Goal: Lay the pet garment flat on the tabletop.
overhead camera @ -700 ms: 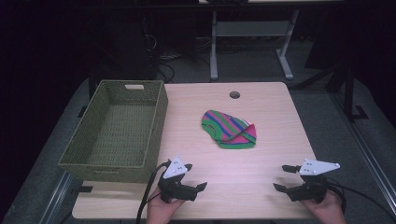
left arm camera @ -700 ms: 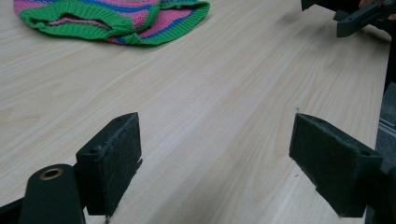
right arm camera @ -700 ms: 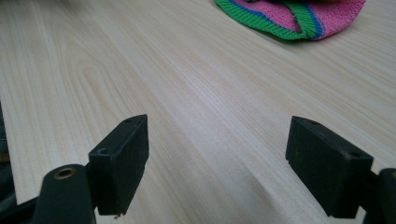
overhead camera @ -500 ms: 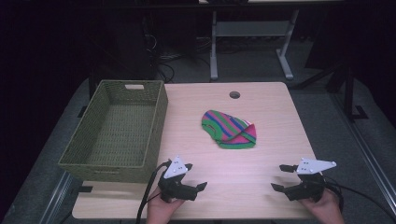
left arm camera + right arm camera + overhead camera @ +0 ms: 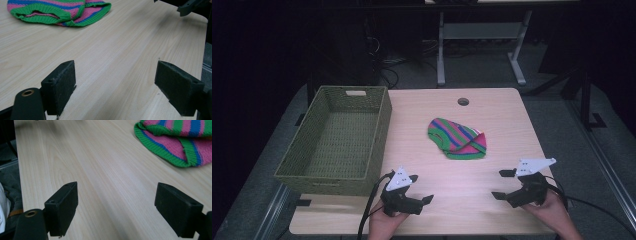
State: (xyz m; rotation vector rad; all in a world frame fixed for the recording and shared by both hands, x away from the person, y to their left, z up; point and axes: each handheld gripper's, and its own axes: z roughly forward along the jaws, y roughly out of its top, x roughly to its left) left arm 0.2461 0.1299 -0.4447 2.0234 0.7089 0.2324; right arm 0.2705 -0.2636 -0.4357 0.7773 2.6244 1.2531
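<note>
A knit cloth (image 5: 458,139) striped green, pink and blue lies crumpled on the middle of the wooden table (image 5: 492,120). My left gripper (image 5: 421,189) rests near the front edge, left of centre, open and holding nothing. My right gripper (image 5: 502,184) sits near the front right, also open and holding nothing, its jaws pointing left. In the left gripper view the gripper (image 5: 115,85) frames bare wood, with the cloth (image 5: 60,11) far off at upper left. In the right gripper view the gripper (image 5: 116,207) frames bare wood, with the cloth (image 5: 180,142) at upper right.
A green woven basket (image 5: 337,140) with nothing in it stands on the table's left side, just beyond my left gripper. A round cable hole (image 5: 463,101) lies near the far edge. A metal frame (image 5: 482,30) stands on the dark floor behind the table.
My right gripper has drifted a little to the left and forward. The left gripper, cloth and basket have stayed put.
</note>
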